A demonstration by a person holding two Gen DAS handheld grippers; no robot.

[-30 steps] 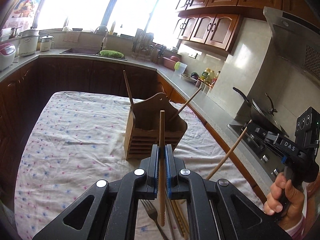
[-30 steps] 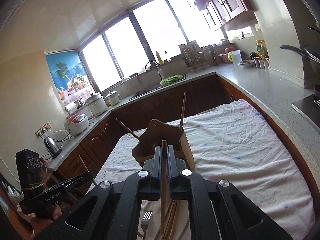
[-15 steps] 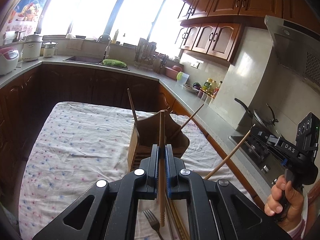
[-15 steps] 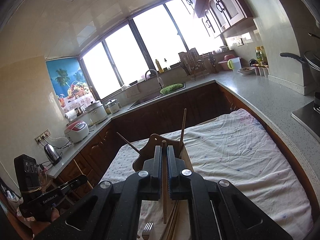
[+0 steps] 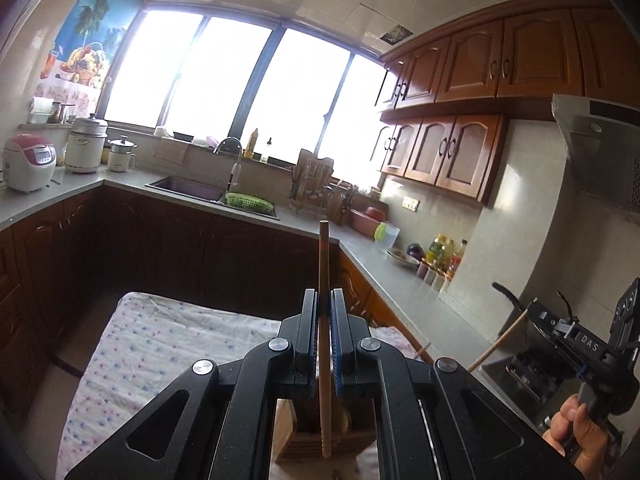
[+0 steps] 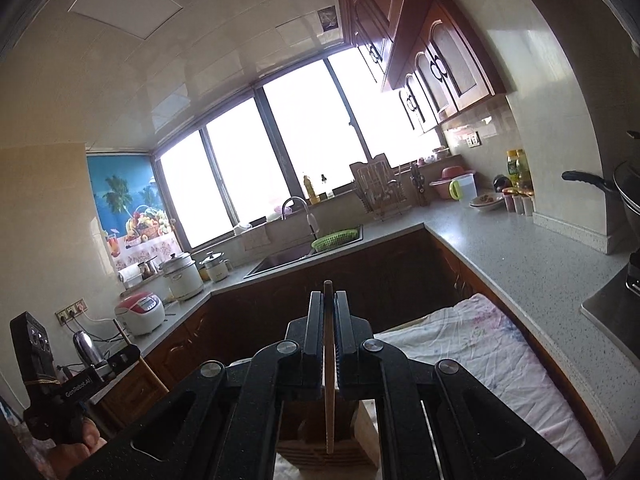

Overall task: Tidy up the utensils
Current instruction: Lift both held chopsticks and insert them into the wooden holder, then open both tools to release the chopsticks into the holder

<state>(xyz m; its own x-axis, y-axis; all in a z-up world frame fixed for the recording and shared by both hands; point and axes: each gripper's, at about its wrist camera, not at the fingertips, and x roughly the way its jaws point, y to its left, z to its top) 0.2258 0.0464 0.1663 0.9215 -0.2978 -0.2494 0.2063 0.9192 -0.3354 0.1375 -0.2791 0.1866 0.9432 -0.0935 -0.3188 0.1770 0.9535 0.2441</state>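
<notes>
Chopsticks are clamped upright, one in each gripper: one chopstick (image 5: pixel 324 280) in the left gripper (image 5: pixel 324 300), another chopstick (image 6: pixel 329 380) in the right gripper (image 6: pixel 329 304). Both are held above a wooden utensil holder (image 5: pixel 304 436) on a floral tablecloth (image 5: pixel 160 344).

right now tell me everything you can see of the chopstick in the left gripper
The chopstick is a slim, light brown wooden stick with a thin red band near its squared-off upper end and ringed grooves near its lower end. It stands nearly upright, clamped between the blue pads of the shut left gripper, sticking out above and below them. Its lower end hangs in front of the slatted wooden utensil holder on the floral cloth; whether they touch cannot be told.
</notes>
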